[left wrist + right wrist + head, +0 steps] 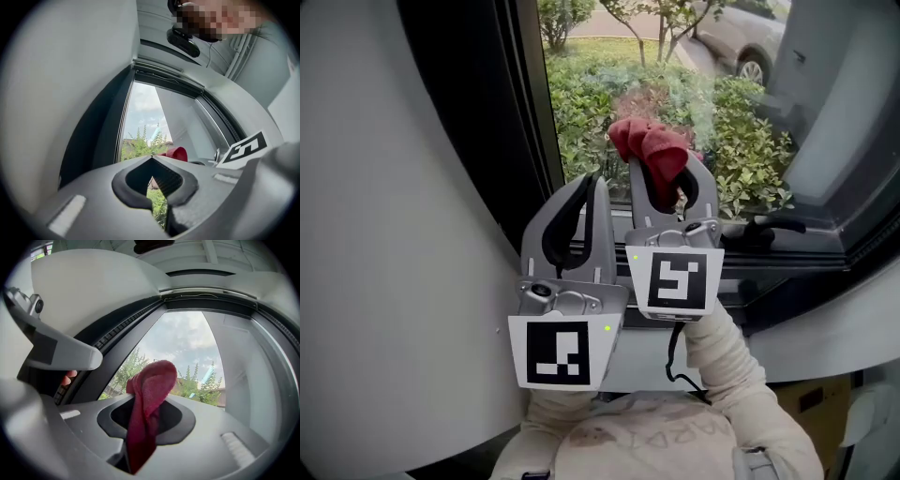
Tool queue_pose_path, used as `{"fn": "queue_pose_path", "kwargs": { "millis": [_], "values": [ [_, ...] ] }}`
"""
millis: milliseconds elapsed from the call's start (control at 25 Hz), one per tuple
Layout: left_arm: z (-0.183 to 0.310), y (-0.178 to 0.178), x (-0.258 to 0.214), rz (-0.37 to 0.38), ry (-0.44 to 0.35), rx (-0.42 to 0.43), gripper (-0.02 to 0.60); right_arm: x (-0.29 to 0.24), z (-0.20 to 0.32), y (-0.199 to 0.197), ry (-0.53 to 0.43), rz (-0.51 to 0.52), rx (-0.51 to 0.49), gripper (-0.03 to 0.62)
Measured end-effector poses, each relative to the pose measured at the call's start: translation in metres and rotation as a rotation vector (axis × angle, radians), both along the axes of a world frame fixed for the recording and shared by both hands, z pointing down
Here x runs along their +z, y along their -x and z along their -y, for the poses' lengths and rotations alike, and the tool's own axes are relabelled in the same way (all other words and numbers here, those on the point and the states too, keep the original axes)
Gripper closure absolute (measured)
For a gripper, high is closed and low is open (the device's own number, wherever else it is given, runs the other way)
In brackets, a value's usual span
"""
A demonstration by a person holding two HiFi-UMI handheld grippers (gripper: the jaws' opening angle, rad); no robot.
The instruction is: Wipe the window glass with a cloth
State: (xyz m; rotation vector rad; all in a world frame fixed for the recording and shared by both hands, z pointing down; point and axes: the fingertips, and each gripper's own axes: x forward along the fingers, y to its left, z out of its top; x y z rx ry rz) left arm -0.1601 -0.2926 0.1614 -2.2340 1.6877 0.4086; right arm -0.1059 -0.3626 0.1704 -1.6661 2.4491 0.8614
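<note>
Right gripper (pixel 667 178) clamped on the red cloth (pixel 649 142) (bunched up) near the glass (pixel 609 56); left gripper (pixel 593 183) jaws together, empty, just beside

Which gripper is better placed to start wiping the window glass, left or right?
Right. The right gripper is shut on the crumpled red cloth, held up before the clear window glass. The left gripper beside it is shut with nothing between its jaws.

The head view looks down from behind the left gripper (pixel 598 180) and right gripper (pixel 667 167) at the window glass (pixel 675 94). Both gripper views face skyward, close, sharing that glass and the cloth (pixel 656 150).
</note>
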Motion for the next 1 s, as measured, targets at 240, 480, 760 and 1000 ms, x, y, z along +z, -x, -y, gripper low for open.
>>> {"fn": "queue_pose_path", "kwargs": {
  "millis": [240,480,760,1000],
  "values": [
    [0.004,-0.001,0.009,0.007,0.017,-0.012,0.578,0.045,0.003,0.000,0.099,-0.032,-0.006,0.476],
    [0.007,-0.010,0.014,0.008,0.034,-0.014,0.578,0.050,0.005,-0.020,0.141,-0.007,-0.012,0.473],
    [0.012,-0.045,0.014,0.011,0.039,0.032,0.578,0.045,0.005,-0.074,0.135,0.015,0.052,0.467],
    [0.019,-0.087,0.017,0.022,0.045,0.077,0.578,0.041,0.007,-0.134,0.121,0.047,0.125,0.467]
  ]
}}
